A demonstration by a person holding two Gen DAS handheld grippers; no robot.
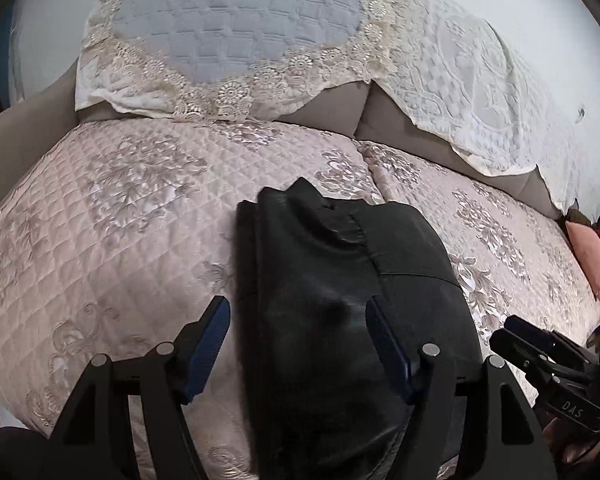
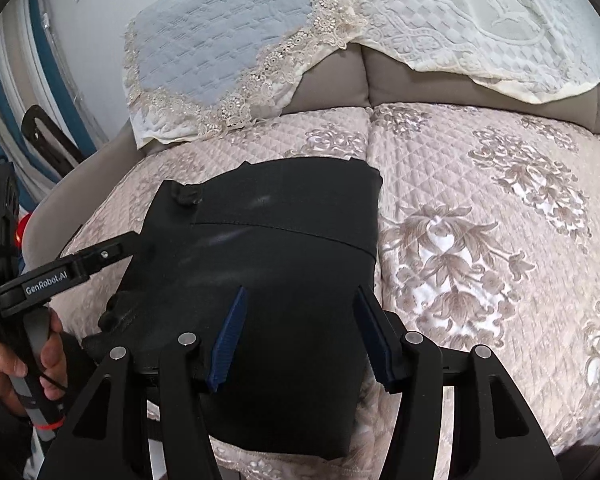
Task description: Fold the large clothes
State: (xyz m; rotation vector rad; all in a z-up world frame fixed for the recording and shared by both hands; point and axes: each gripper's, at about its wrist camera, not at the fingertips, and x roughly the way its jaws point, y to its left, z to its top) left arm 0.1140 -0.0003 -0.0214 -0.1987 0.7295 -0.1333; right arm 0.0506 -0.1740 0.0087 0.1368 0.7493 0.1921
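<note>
One compact bundle of folded black smooth-fabric clothing (image 2: 268,264) is lying on the pink quilted floral sofa cover (image 2: 480,240), and both the left tongs (image 1: 298,344) and right tongs (image 2: 300,336) are hovering spread over it, pinching nothing, so pressing the layers flat seems wisest.

The right gripper (image 2: 300,334) hangs over a folded black garment (image 2: 268,264), its blue-padded jaws parted, with no fabric pressed between the pads. The garment lies flat on a pink quilted sofa cover (image 2: 480,240) with a floral pattern. At the left edge, the left gripper (image 2: 112,250) reaches to the garment's side; a hand (image 2: 16,364) holds its handle. Its tips are dark against the cloth, so contact cannot be confirmed. Behind, a grey lace-edged throw (image 2: 212,48) and a white embossed throw (image 2: 480,20) drape over the sofa backrest (image 2: 340,80).
</note>
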